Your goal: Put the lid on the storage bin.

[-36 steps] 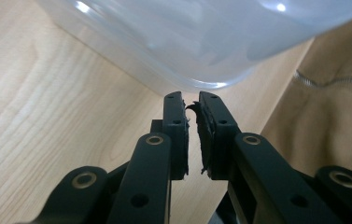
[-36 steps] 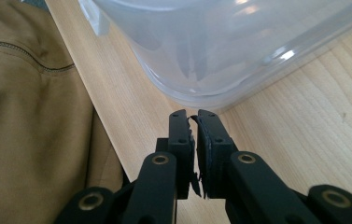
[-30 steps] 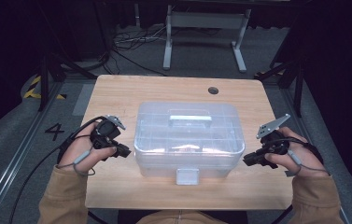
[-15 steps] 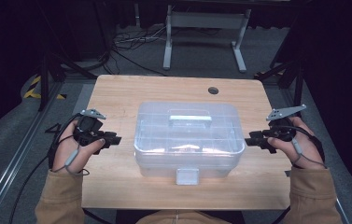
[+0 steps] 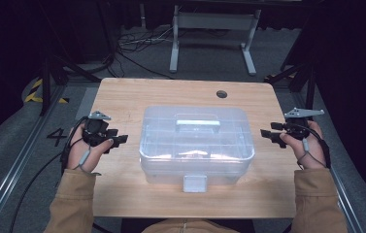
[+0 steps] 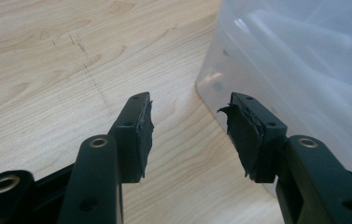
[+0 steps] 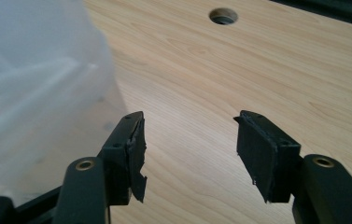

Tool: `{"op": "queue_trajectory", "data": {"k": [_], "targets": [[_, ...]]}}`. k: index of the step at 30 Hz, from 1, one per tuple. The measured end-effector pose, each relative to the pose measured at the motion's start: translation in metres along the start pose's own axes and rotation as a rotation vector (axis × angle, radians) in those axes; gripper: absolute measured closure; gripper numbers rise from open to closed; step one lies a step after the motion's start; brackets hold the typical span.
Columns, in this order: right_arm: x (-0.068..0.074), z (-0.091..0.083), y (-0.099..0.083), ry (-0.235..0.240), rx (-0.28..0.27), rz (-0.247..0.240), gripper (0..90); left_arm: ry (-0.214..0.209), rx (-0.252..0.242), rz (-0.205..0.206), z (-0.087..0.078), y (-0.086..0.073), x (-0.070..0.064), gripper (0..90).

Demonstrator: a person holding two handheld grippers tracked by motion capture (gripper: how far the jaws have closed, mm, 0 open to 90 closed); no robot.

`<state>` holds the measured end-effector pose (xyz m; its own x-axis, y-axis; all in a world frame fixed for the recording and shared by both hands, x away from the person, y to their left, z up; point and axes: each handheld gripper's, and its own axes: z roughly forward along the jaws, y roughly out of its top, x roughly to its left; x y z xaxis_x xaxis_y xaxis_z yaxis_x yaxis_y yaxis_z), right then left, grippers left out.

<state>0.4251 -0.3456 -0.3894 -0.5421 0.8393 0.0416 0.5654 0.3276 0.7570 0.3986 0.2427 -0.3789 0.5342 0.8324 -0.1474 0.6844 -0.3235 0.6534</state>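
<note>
left gripper (image 5: pixel 120 140) sits out over the left strip of the wooden table (image 5: pixel 122 97), jaws spread wide with nothing between them, pointing in at the box. bare wood under it, and a narrow gap of open tabletop before the box wall; in the left gripper view the wall rises just beside the right-hand jaw, apart from it. the clear plastic storage box (image 5: pixel 196 145) stands dead centre on the table, lid on, white handle (image 5: pixel 198 123) flat on top, white latch (image 5: pixel 194 183) on the near side, close to the table's front edge. behind it a broad band of free wood and a round cable hole (image 5: pixel 222 93) near the far edge. right gripper (image 5: pixel 272 135) hangs at the table's right edge, jaws apart and empty, aimed at the box, a short gap of wood between. beyond the table, a metal stand (image 5: pixel 213 29) and loose cables (image 5: pixel 132 41) on the floor.
</note>
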Motion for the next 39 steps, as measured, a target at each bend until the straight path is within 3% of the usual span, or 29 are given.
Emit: {"op": "queue_trajectory", "data": {"k": [9, 13, 24, 25, 31, 39], "targets": [[-0.023, 0.021, -0.022, -0.067, 0.012, 0.042, 39.6, 0.009, 0.007, -0.034, 0.019, -0.006, 0.015, 46.9], [-0.029, 0.029, -0.03, -0.062, 0.012, 0.068, 39.0, 0.014, 0.011, -0.057, 0.026, -0.01, 0.023, 46.8], [-0.041, 0.051, -0.048, -0.066, 0.046, 0.076, 38.3, 0.034, 0.036, -0.082, 0.042, -0.021, 0.036, 46.3], [-0.041, 0.053, -0.049, -0.064, 0.045, 0.078, 38.4, 0.034, 0.058, -0.084, 0.044, -0.022, 0.037, 46.4], [-0.042, 0.061, -0.053, -0.057, 0.054, 0.071, 38.4, 0.052, 0.083, -0.085, 0.051, -0.027, 0.041, 46.6], [-0.043, 0.071, -0.06, -0.07, 0.059, 0.061, 39.3, 0.045, 0.101, -0.064, 0.06, -0.03, 0.042, 45.0]]}}
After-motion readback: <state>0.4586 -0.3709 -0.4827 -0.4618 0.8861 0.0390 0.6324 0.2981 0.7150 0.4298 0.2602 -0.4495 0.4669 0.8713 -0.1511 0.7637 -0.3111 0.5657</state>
